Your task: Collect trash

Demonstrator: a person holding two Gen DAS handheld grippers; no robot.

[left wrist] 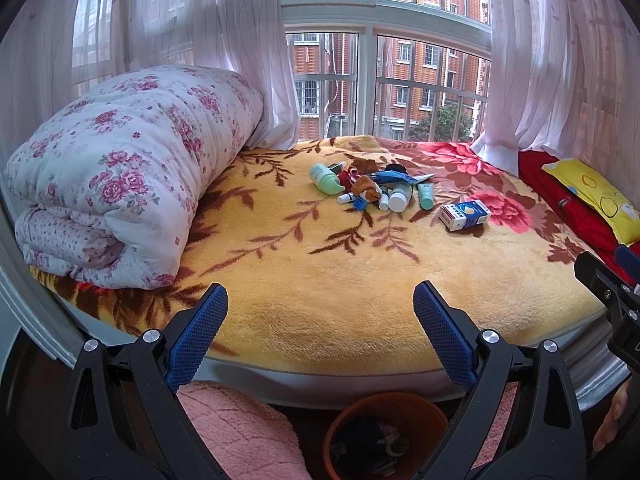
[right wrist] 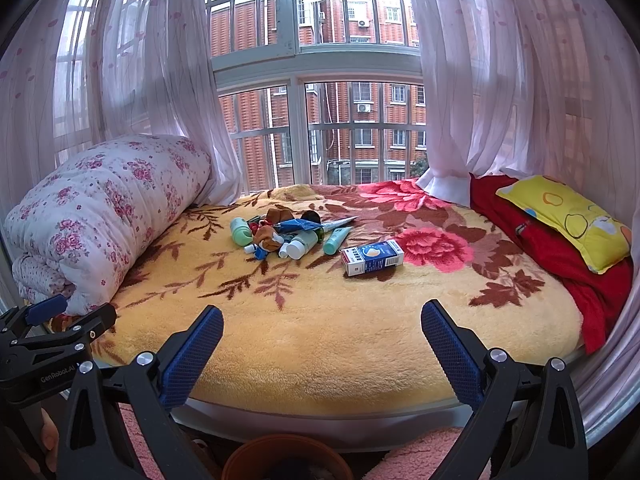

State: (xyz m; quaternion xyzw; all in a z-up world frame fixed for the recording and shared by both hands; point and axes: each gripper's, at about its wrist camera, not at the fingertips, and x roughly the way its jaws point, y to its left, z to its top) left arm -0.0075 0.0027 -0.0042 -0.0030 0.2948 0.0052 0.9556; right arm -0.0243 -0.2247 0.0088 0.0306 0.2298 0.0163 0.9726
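**Both pairs of fingers spread wide and empty at the near edge of the bed**

Fingers on our left gripper (left wrist: 320,300) stand wide apart with nothing between the blue ribbed pads, hovering over the near edge of the bed (left wrist: 360,280). Our right gripper (right wrist: 322,322) is likewise spread wide and holds nothing, above the same near edge and just to the right of the left one; each gripper's black frame shows at the side of the other's view.

We see the trash lying on the yellow flowered blanket toward the far edge, near the window (right wrist: 320,120). It is a small heap (right wrist: 280,232): a pale green bottle (left wrist: 326,179) at its left, a white bottle (left wrist: 400,196) at the front, a teal tube (left wrist: 426,195) at the right, a blue wrapper (right wrist: 298,225) on top, and some brown crumpled pieces we cannot make out. A blue and white carton (left wrist: 465,215) lies on its side just right of the heap, apart from it.

A rolled floral quilt (left wrist: 120,172) fills the bed's left edge. A yellow pillow (right wrist: 568,220) rests on red cloth at the right edge. Below the near edge, on the floor, an orange bin (left wrist: 384,436) stands between our grippers, with some items already inside.
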